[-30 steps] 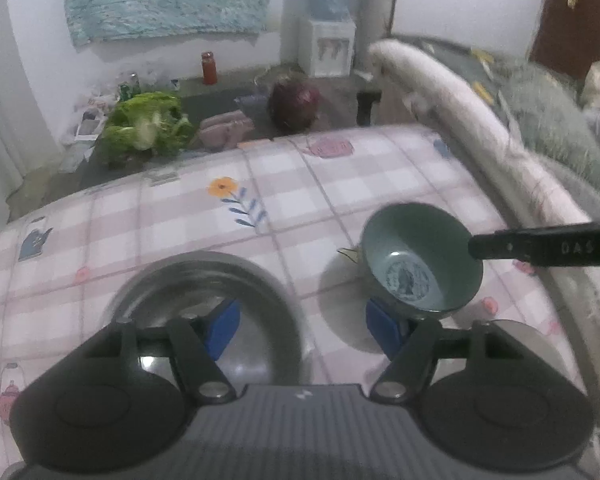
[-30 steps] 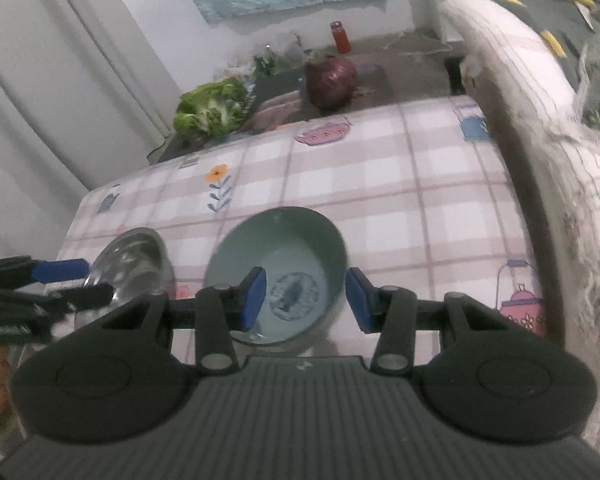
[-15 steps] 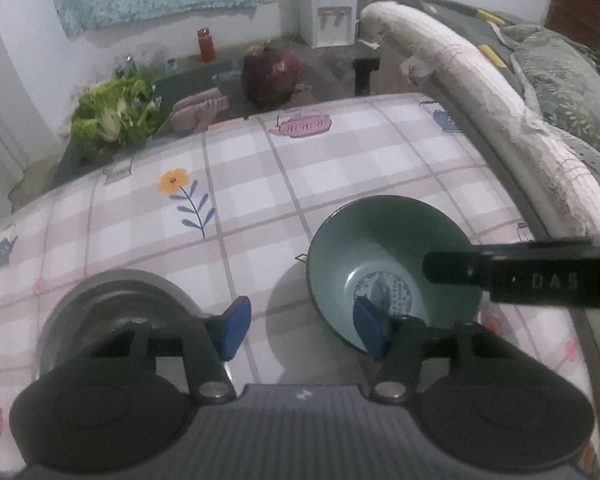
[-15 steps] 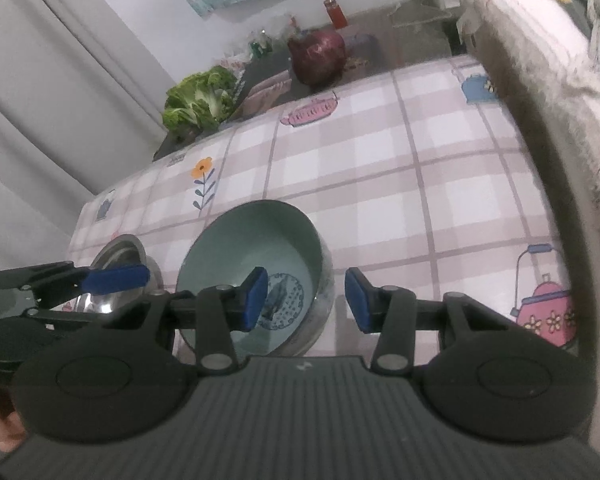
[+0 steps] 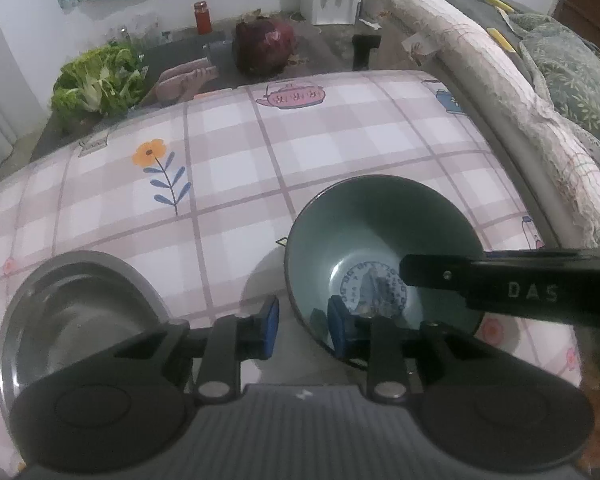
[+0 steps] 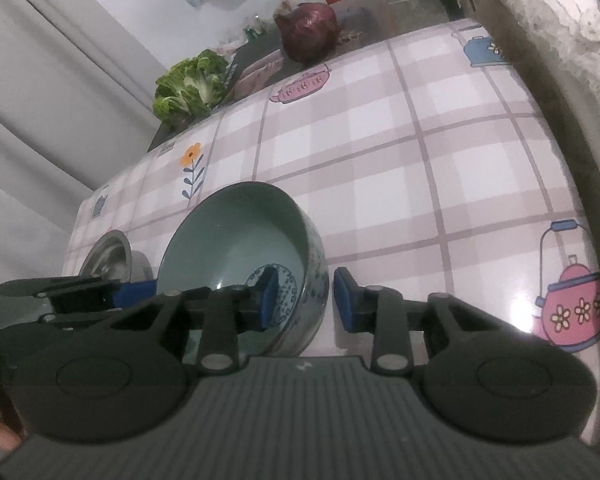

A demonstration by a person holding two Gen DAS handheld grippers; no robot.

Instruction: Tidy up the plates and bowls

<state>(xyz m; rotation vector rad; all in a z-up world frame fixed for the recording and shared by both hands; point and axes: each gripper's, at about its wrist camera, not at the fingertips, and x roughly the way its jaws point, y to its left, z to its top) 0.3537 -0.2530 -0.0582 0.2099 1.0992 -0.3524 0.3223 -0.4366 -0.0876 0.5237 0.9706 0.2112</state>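
- The round green ceramic bowl (image 6: 240, 256) sat on the checked tablecloth (image 6: 420, 152), beside a steel bowl (image 5: 72, 316).
- Both grippers straddled opposite walls, jaws closing: left gripper (image 5: 302, 330), right gripper (image 6: 305, 300).
- Neither pad pair pressed yet; squeezing evenly before lifting seemed wise.

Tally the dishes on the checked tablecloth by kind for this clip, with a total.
Green ceramic bowl: 1
Steel bowl: 1
Plates: 0 in view
Total: 2 dishes
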